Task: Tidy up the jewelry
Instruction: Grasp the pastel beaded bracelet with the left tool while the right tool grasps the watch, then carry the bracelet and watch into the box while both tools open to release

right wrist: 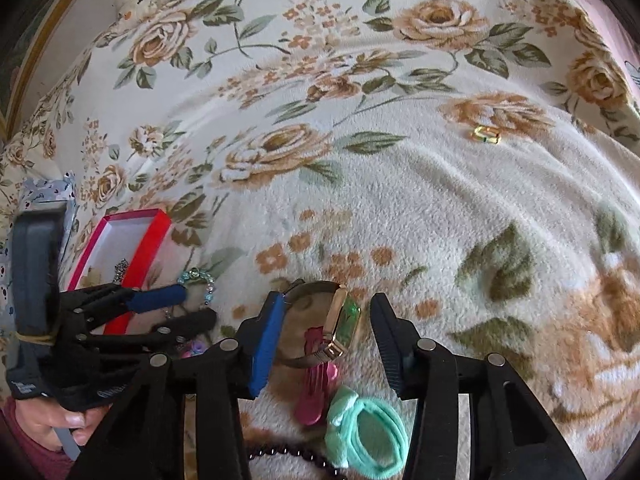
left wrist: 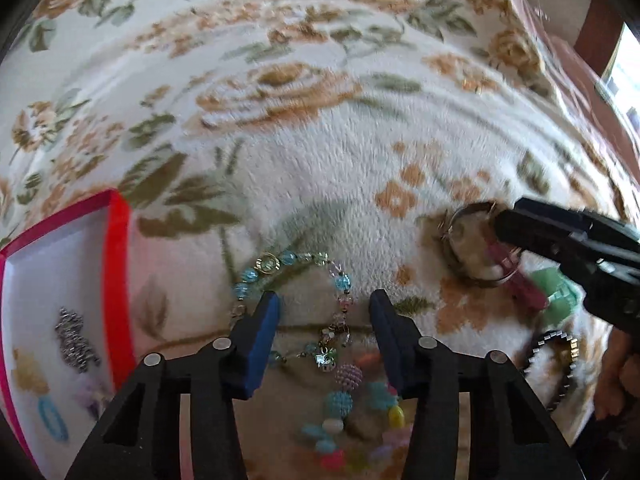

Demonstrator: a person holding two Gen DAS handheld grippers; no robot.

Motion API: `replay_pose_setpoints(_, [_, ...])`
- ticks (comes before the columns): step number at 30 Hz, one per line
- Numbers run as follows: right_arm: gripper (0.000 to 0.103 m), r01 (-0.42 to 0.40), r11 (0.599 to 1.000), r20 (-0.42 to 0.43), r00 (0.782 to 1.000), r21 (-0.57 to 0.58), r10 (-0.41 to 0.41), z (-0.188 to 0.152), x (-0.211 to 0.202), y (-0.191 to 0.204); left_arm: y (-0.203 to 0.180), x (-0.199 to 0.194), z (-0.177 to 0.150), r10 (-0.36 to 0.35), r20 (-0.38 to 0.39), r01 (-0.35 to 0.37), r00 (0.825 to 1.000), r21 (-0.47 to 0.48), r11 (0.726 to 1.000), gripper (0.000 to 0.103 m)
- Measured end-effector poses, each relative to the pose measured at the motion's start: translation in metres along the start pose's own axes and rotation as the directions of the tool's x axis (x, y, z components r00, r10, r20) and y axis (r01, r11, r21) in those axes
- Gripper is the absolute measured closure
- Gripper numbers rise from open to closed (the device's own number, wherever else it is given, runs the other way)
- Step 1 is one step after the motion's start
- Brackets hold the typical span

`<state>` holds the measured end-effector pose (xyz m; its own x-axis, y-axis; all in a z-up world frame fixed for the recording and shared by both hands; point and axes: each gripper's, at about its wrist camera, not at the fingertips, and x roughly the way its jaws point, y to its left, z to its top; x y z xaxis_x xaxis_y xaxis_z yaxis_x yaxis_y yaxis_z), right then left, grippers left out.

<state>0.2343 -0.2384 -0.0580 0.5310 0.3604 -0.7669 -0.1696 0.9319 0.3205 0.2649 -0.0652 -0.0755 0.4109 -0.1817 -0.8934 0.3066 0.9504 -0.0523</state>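
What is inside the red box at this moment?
The red box holds a silver chain piece, a gold-coloured item, a blue ring and something pale purple. Its near end is outside the view, behind the left gripper.

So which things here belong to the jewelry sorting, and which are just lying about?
Part of the job:
- red box
- blue bead bracelet
- watch
- pastel bead string
- gold ring
- left gripper, right gripper

Just lying about:
- floral blanket
- mint hair tie
- pink hair clip
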Motion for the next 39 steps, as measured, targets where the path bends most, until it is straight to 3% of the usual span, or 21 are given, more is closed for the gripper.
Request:
replay_pose_setpoints(1, [0.063, 0.002, 1.0, -0.005, 1.0, -0.002, -0.002, 0.0, 0.003, 0.0, -0.002, 0.0, 0.0, 0.0, 0.018, 0.0, 1.0, 0.015, 1.0, 0.067])
replay_pose_setpoints(2, [0.066, 0.008, 1.0, -0.011, 1.0, -0.008, -0.008, -0.001, 0.006, 0.001, -0.002, 0.001, 0.001, -0.006, 0.023, 0.006, 1.0, 0.023, 1.0, 0.084])
replay_pose_setpoints(4, [0.084, 0.026, 1.0, -0.021, 0.999, -0.015, -0.026, -0.002, 0.011, 0.001, 0.001, 0.003, 0.004, -0.036, 0.024, 0.035, 0.999, 0.016, 0.999, 0.095])
replay_pose_setpoints(6, [0.093, 0.04, 0.999, -0.022, 0.999, -0.012, -0.04, -0.003, 0.014, -0.001, 0.004, 0.002, 0.003, -0.045, 0.033, 0.045, 0.998, 0.011, 0.999, 0.096])
replay_pose_setpoints(9, [0.096, 0.044, 0.999, -0.002, 0.999, -0.006, -0.044, -0.003, 0.01, -0.003, 0.007, -0.005, 0.001, -0.055, 0.057, 0.055, 0.997, 0.008, 0.998, 0.096])
replay_pose_setpoints(20, [0.096, -0.011, 0.999, 0.065, 0.998, -0.049, 0.014, 0.002, -0.021, 0.025, 0.034, -0.072, -0.023, -0.118, 0.149, 0.131, 0.982, -0.079, 0.988, 0.096])
replay_pose_setpoints(27, [0.096, -0.061, 0.993, 0.07, 0.995, -0.104, 0.069, -0.003, -0.032, 0.06, 0.055, -0.116, -0.05, -0.106, 0.213, 0.137, 0.971, -0.134, 0.982, 0.096])
replay_pose_setpoints(39, [0.096, -0.176, 0.959, 0.025, 0.982, -0.223, 0.186, -0.016, -0.027, 0.14, 0.102, -0.181, -0.111, -0.026, 0.275, 0.104, 0.961, -0.272, 0.957, 0.096])
